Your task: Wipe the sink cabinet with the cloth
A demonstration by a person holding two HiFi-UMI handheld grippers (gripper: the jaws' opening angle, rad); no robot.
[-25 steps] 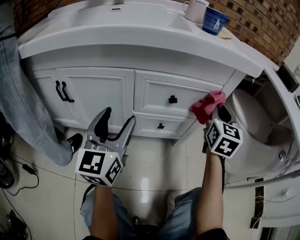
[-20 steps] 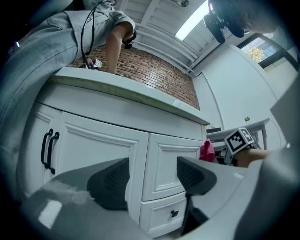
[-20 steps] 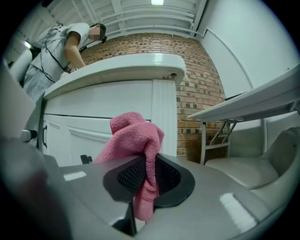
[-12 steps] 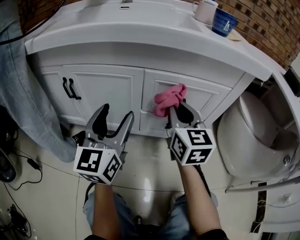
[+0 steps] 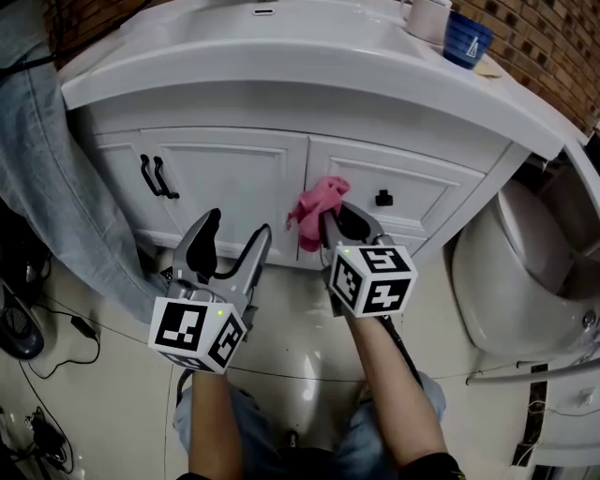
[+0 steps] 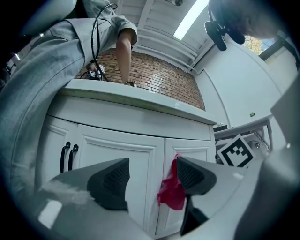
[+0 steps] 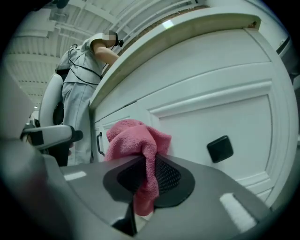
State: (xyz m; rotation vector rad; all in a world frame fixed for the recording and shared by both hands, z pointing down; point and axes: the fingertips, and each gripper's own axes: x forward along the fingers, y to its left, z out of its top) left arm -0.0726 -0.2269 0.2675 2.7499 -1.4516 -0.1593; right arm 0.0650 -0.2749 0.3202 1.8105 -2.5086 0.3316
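Note:
The white sink cabinet (image 5: 234,178) fills the top of the head view. My right gripper (image 5: 328,223) is shut on a pink cloth (image 5: 317,206) and presses it to the cabinet front, at the seam between the door and the upper drawer (image 5: 412,192). The right gripper view has the cloth (image 7: 136,140) bunched between the jaws of the right gripper (image 7: 145,176), left of the drawer's black knob (image 7: 219,148). My left gripper (image 5: 234,239) hangs open and empty in front of the door, left of the cloth (image 6: 171,192).
Two black door handles (image 5: 155,176) sit at the door's left. A blue cup (image 5: 466,39) and a white cup (image 5: 431,17) stand on the countertop. A white toilet (image 5: 525,272) is at the right. A person in jeans (image 5: 47,169) stands left. Cables (image 5: 37,328) lie on the floor.
My right gripper has carried the cloth leftward along the cabinet front, from the drawer's right end to the seam by the door. The left gripper has hardly moved.

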